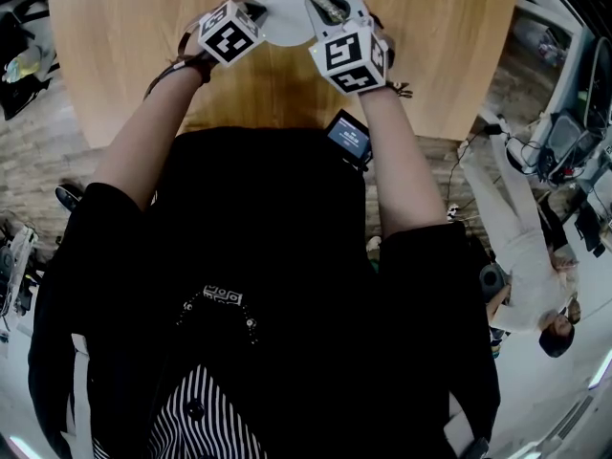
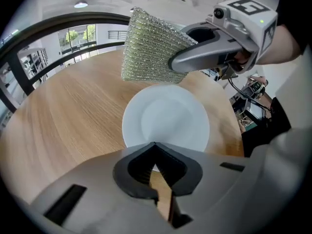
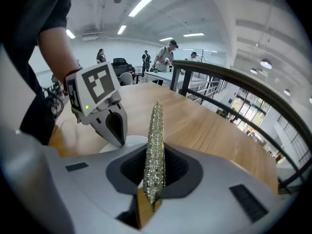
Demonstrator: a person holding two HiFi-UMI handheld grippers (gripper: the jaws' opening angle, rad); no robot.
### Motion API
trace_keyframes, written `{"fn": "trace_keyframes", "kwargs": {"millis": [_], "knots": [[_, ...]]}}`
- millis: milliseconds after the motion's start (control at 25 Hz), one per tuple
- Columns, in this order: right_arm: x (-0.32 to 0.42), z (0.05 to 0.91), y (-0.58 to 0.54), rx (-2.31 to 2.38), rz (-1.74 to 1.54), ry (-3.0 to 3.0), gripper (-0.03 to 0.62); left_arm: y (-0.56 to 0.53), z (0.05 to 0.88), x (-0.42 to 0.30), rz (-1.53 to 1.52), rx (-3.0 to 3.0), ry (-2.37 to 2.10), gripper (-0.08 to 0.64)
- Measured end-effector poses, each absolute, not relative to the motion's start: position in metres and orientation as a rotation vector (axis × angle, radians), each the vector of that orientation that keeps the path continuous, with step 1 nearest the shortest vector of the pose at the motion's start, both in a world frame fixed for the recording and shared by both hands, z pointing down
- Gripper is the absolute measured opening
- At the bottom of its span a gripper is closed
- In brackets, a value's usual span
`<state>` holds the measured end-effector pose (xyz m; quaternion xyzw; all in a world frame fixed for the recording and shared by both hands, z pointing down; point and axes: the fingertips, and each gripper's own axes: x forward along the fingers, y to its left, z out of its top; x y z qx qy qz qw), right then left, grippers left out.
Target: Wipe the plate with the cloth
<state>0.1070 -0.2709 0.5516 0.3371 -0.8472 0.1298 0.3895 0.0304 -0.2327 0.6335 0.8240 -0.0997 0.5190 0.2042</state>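
Right gripper (image 3: 155, 172) is clamped on a silvery mesh cloth (image 3: 156, 140), which stands edge-up from its jaws and hangs above the far rim of the white plate (image 2: 165, 118). Left gripper (image 2: 155, 145) has its jaws closed together, with the tips at the plate's near rim. Just ahead of both grippers, the plate lies flat on the round wooden table (image 2: 73, 111).

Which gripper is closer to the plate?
Left. The left gripper has its tips right at the rim of the plate; the right gripper holds the cloth up above it.
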Motion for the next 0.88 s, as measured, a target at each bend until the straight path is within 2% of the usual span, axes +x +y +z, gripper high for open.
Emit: {"fn": "trace_keyframes", "kwargs": {"millis": [240,480,880], "knots": [[0.083,0.569,-0.254,0.652,0.045,-2.081,0.048,-0.237,0.631,0.029,1.456,2.303,-0.274,0.000],[0.065,0.616,-0.214,0.359,-0.085,-1.967,0.048,-0.226,0.635,0.032,1.418,2.274,-0.239,-0.002],[0.058,0.637,-0.191,0.468,0.273,-1.980,0.048,-0.213,0.639,0.039,1.455,2.322,-0.224,-0.002]]}}
